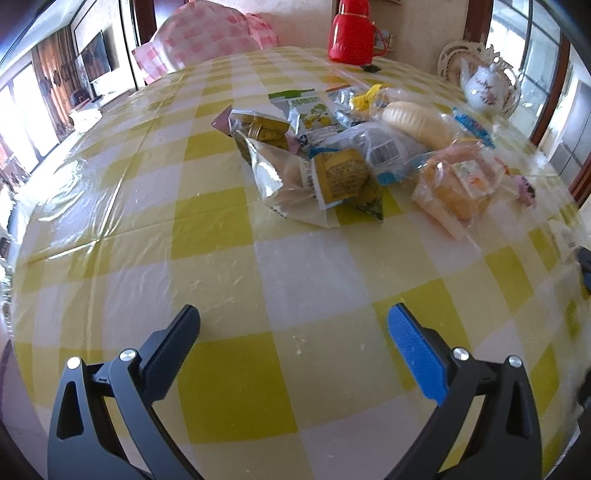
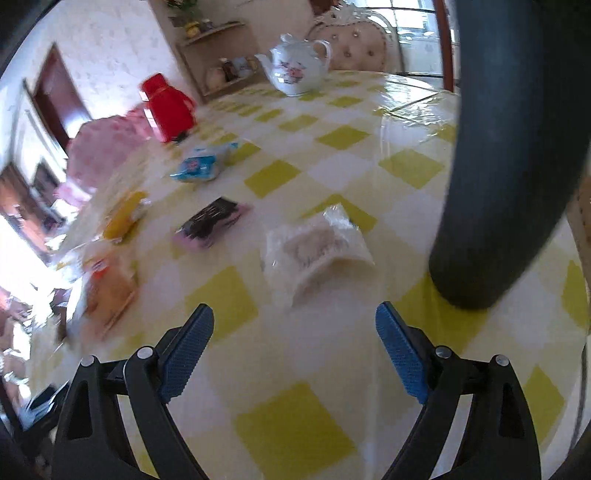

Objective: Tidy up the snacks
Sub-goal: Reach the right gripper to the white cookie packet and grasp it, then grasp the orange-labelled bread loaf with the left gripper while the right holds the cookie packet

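A heap of wrapped snacks (image 1: 354, 155) lies on the yellow-checked table (image 1: 221, 280) ahead of my left gripper (image 1: 293, 325), which is open and holds nothing. The heap holds green-gold packets (image 1: 343, 177), a pale bun in clear wrap (image 1: 417, 123) and an orange pastry pack (image 1: 454, 184). My right gripper (image 2: 295, 325) is open and empty too. Just beyond its tips lies a clear bag of white snacks (image 2: 317, 247). Farther off lie a pink-and-black packet (image 2: 212, 223), a blue packet (image 2: 201, 166), a yellow packet (image 2: 123, 216) and a blurred orange pack (image 2: 110, 291).
A red thermos (image 1: 352, 31) and a white flowered teapot (image 1: 487, 86) stand at the table's far side. A pink checked cushion (image 1: 210, 37) lies behind the table. A dark rounded object (image 2: 506, 155) blocks the right of the right wrist view.
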Motion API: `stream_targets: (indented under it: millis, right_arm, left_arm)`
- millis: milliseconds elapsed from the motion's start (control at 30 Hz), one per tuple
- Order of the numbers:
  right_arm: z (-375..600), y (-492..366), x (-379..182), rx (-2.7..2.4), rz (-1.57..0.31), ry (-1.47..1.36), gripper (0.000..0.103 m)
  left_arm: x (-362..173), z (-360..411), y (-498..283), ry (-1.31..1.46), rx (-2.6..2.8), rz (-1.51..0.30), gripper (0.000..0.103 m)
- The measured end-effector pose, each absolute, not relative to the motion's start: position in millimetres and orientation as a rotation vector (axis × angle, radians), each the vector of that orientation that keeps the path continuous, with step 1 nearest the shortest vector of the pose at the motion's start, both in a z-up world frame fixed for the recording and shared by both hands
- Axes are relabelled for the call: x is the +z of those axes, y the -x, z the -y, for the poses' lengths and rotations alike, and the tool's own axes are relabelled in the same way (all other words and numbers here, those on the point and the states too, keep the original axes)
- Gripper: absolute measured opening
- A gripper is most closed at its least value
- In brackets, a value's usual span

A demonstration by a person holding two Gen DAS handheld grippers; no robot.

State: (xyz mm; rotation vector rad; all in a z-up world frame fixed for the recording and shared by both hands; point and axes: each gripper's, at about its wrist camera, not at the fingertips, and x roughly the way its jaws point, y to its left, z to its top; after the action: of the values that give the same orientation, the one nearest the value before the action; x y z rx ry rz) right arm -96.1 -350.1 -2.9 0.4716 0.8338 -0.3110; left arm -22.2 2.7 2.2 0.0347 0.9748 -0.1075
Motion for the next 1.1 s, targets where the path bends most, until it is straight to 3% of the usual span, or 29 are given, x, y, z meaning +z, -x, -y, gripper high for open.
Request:
stream_targets:
  millis: [500, 633, 700, 1100]
  right_arm:
    - [358.8, 25.3, -14.0, -0.413, -0.901, -0.346, 0.066]
    - [350.3, 33.7, -14.6, -0.385, -0.912, -0.242, 0.058]
    - [342.1, 39.4, -11.8, -0.362, -0.895, -0.197, 0.047]
    - [315.1, 76.0, 4.5, -0.204, -0.768, -0.201, 0.039]
  left_arm:
    - [10.1, 9.2, 41.4, -0.069, -0.186, -0.916, 0.102]
    - [10.8, 15.5, 43.4, -0.091, -0.205, -0.912, 0.102]
    - [13.4, 20.4, 44.9, -0.096, -0.224, -0.906, 0.102]
    - [49.2, 98.3, 0.2, -0.256, -0.408, -0.817, 0.102]
